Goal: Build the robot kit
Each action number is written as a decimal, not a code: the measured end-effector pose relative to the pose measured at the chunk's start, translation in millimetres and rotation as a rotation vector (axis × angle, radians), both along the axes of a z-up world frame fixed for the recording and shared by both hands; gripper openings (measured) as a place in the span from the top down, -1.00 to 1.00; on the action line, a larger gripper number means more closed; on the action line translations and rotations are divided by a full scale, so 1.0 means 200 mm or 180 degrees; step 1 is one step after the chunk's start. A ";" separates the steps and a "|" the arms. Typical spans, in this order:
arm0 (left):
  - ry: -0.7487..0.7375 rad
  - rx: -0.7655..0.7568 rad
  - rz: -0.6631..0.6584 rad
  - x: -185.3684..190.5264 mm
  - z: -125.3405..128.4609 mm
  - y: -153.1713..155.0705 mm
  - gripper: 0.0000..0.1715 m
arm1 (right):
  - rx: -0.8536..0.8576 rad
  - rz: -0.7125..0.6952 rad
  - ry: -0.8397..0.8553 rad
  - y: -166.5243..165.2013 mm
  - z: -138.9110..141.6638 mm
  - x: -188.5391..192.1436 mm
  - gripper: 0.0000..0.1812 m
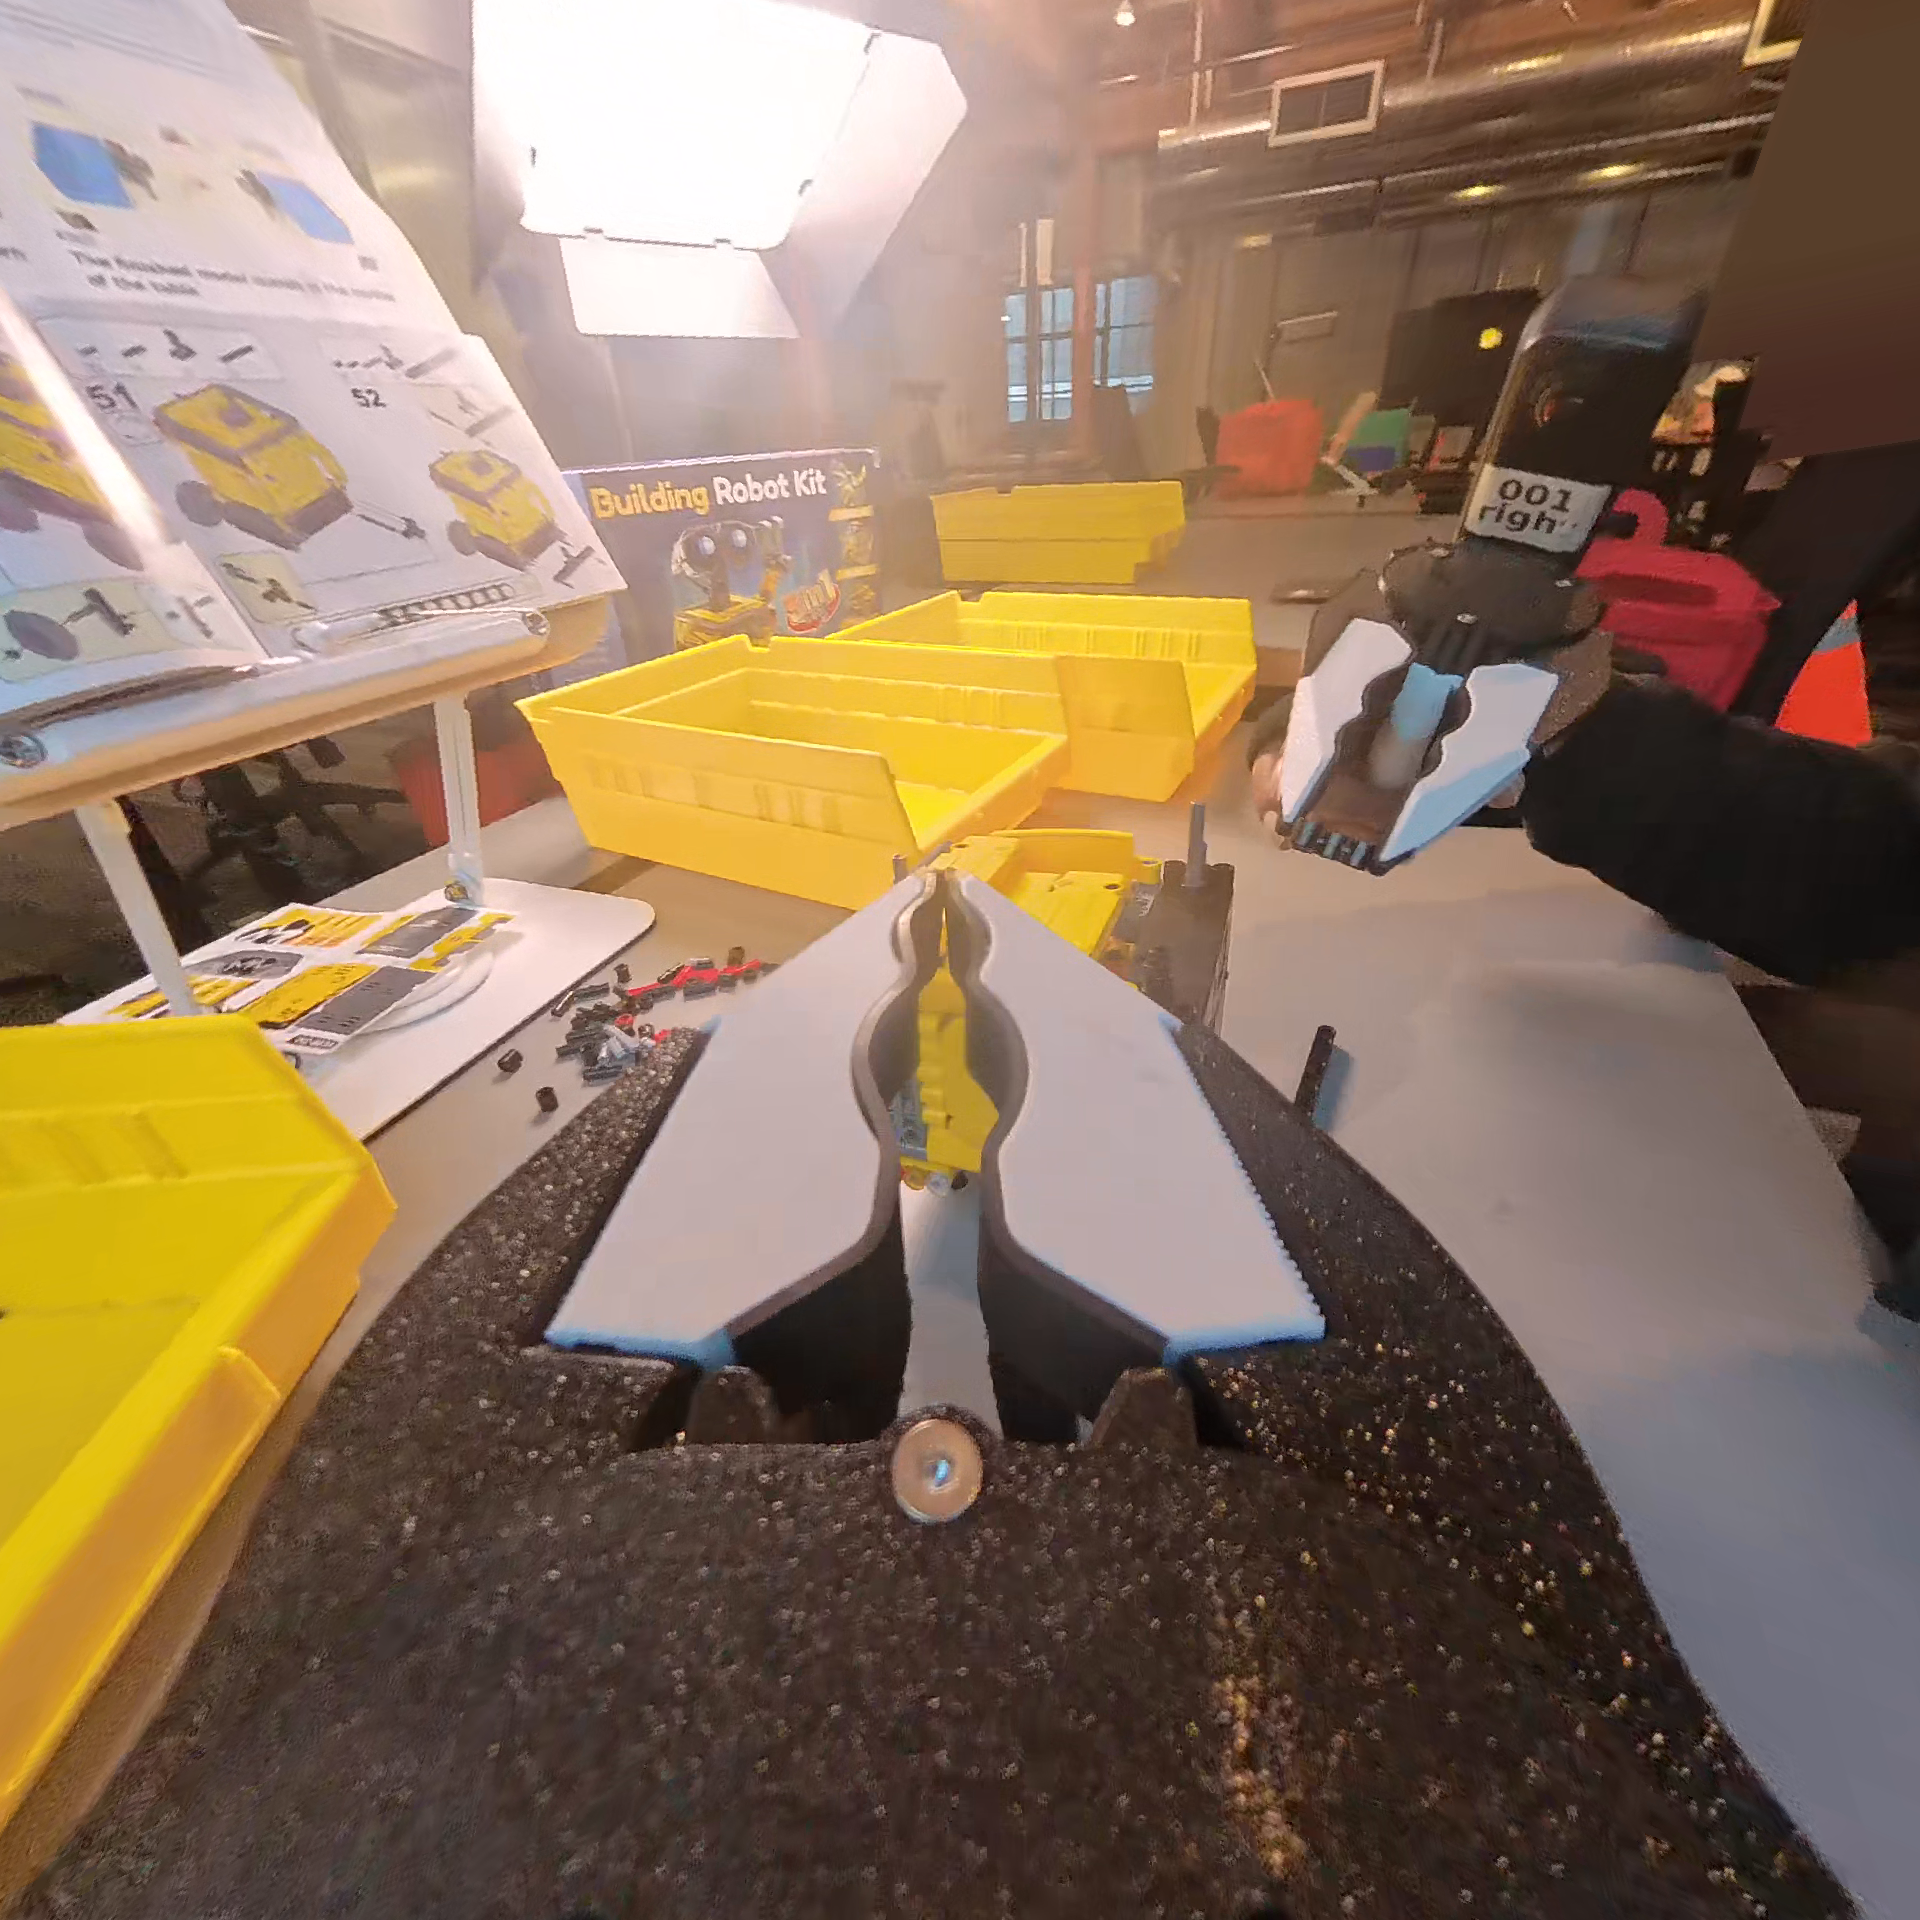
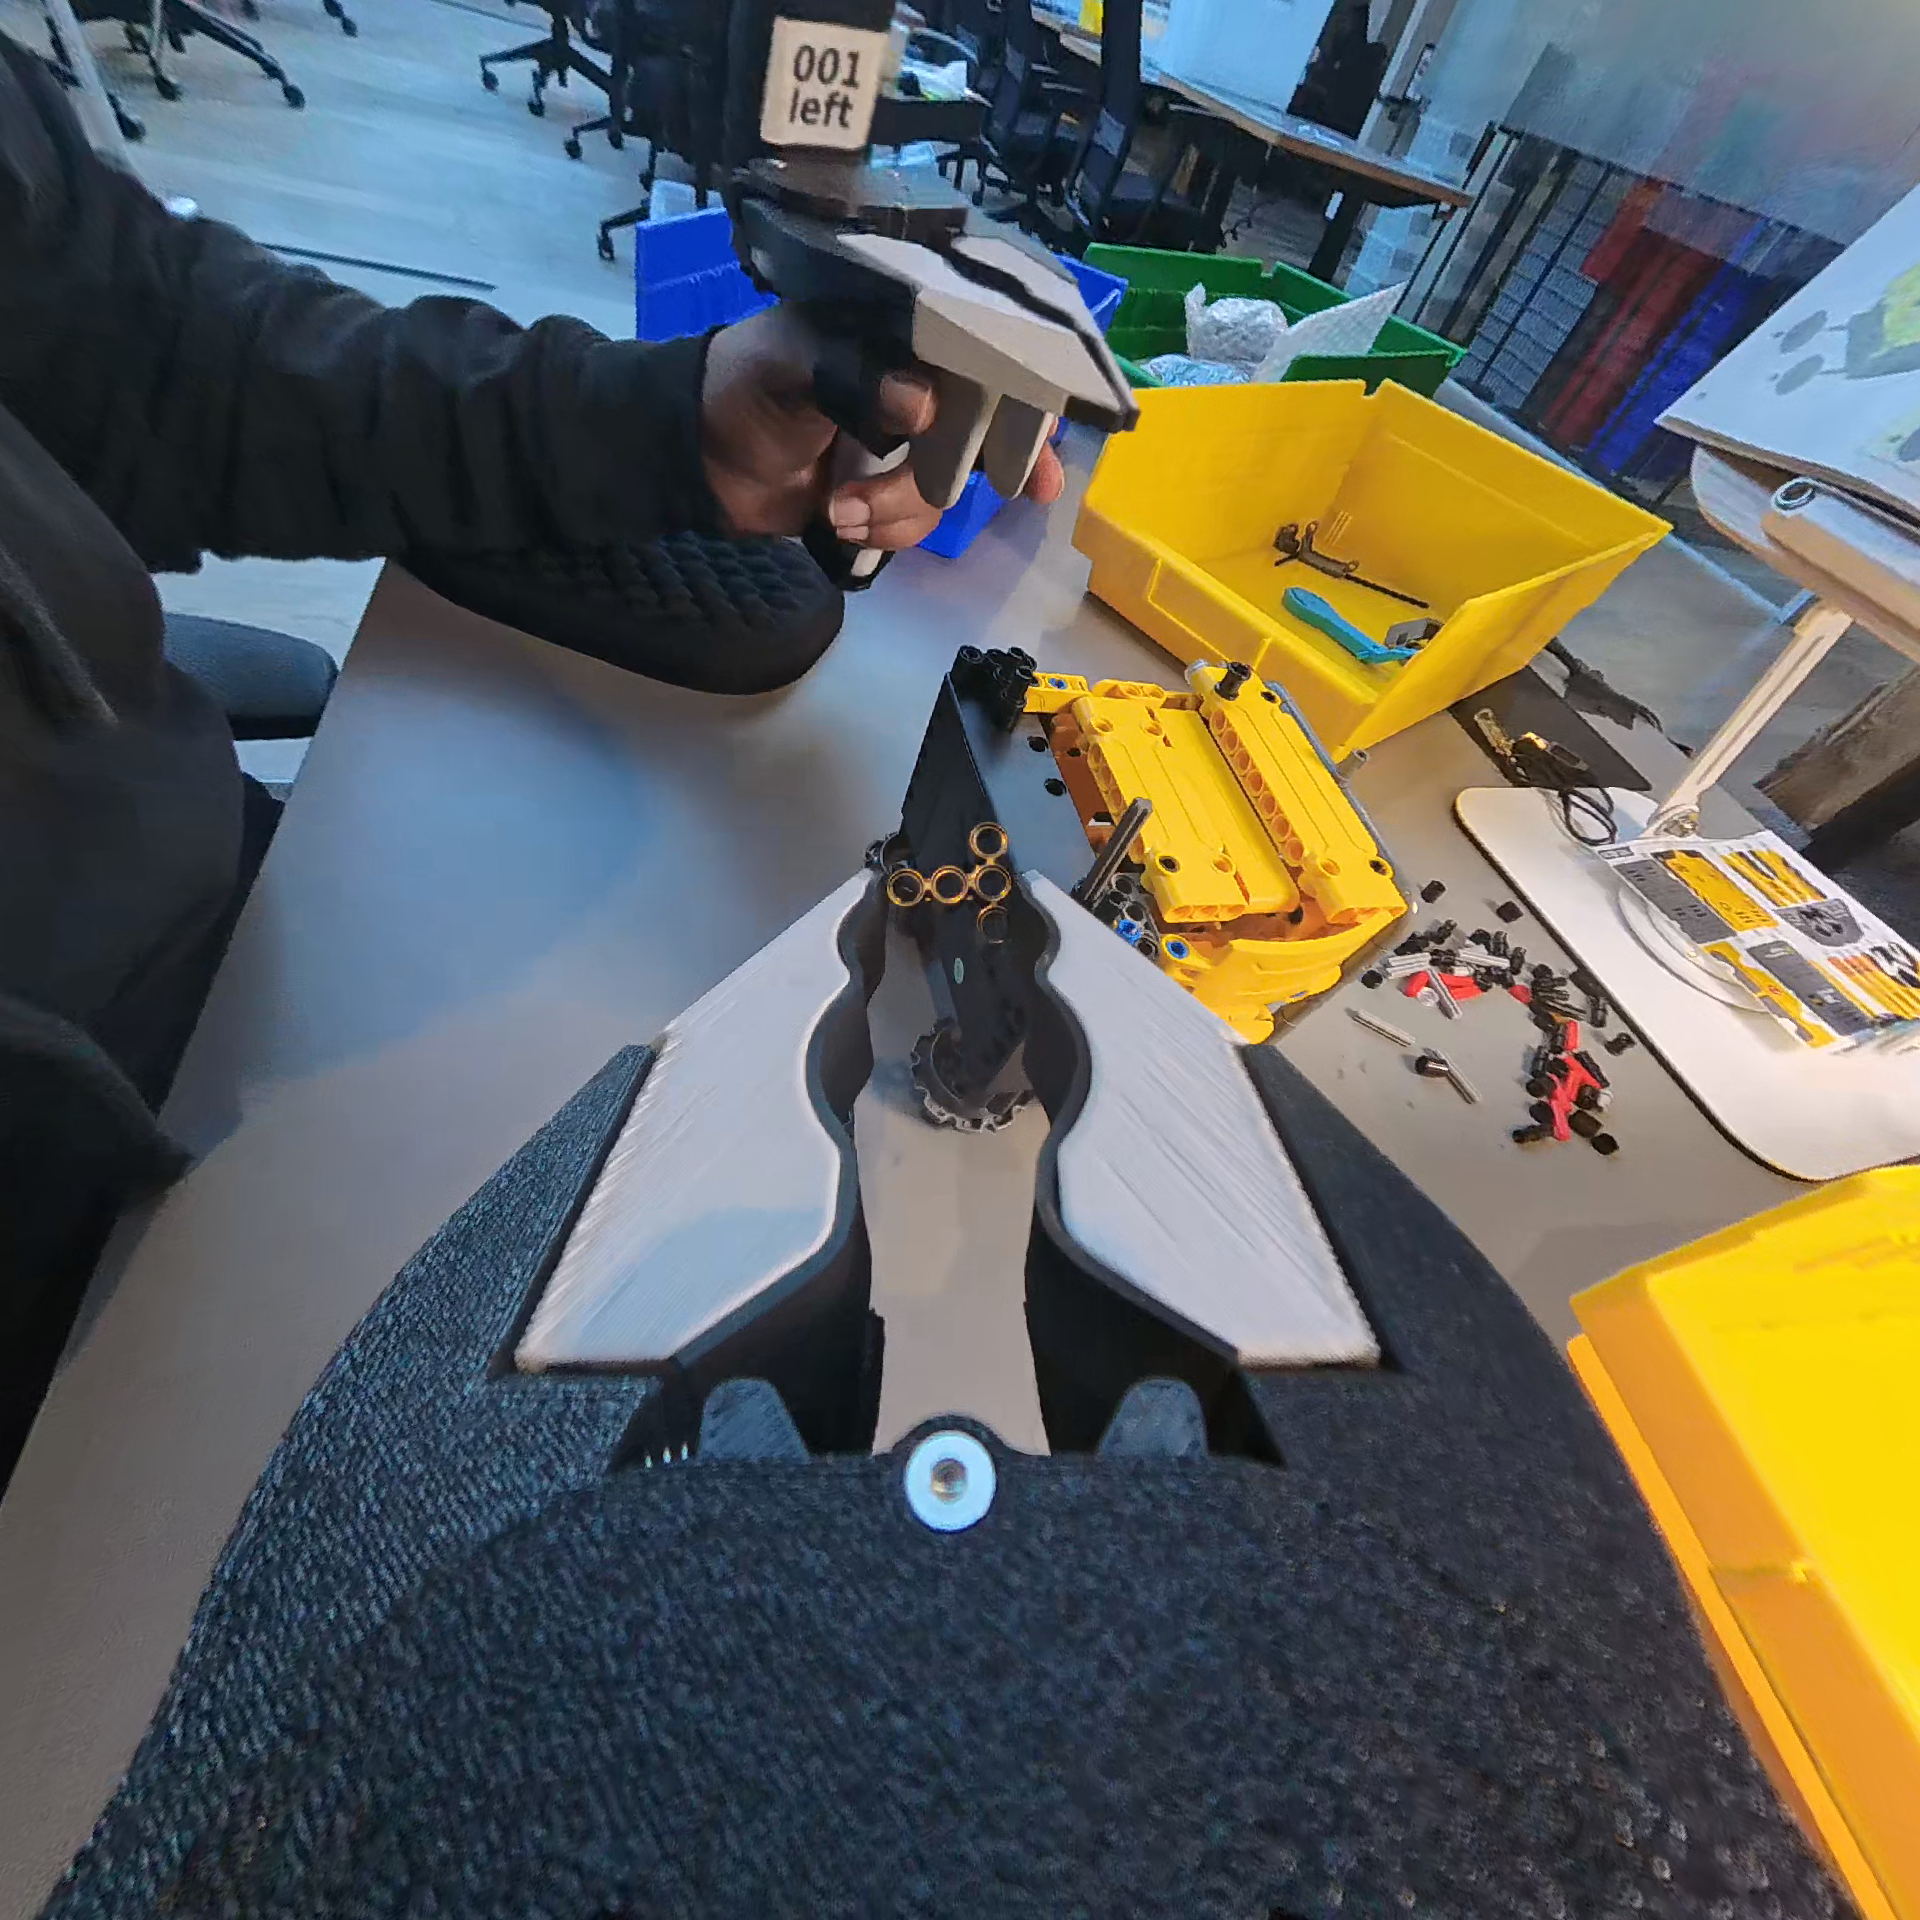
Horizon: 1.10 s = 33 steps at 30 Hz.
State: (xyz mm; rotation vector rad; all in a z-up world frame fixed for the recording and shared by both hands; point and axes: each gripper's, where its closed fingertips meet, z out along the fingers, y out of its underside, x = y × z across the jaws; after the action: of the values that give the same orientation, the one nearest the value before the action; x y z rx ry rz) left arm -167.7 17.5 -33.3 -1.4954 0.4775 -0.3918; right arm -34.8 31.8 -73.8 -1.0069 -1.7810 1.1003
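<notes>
Left gripper (image 1: 943,883) closed, empty, raised above yellow-black brick model (image 2: 1195,842) — right gripper (image 2: 956,894) parted, flanking its black arm (image 2: 971,977), contact unclear.

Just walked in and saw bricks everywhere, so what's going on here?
A person holds a two-finger claw in each hand over a grey table. The left claw is shut and empty, raised above the yellow and black toy-brick vehicle model. The right claw is open, its tips on either side of the model's black end with the toothed wheel. Small black and red loose pins lie beside it, near an open yellow plastic bin.
</notes>
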 end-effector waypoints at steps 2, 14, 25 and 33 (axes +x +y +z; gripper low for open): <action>0.0090 0.0065 -0.0039 0.05 0.00 -0.01 1.00 | 0.0001 -0.0034 0.0015 0.01 0.01 0.01 0.74; 0.0540 -0.0102 -0.0907 0.51 -0.11 -0.12 0.72 | -0.0124 0.0080 0.0090 -0.06 0.03 0.02 0.74; 0.0938 -0.0733 -0.1361 0.68 -0.37 -0.20 0.92 | 0.0381 0.0719 -0.0390 -0.30 -0.15 0.00 0.74; 0.0980 -0.0755 -0.1311 0.66 -0.37 -0.21 0.94 | 0.0268 0.0717 -0.0333 -0.30 -0.15 -0.02 0.73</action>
State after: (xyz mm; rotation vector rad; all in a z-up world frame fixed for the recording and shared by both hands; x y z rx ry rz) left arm -36.5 -24.4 -108.0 -1.6957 1.0212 -0.5569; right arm -38.7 -29.0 -104.5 -0.8418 -2.0470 1.1143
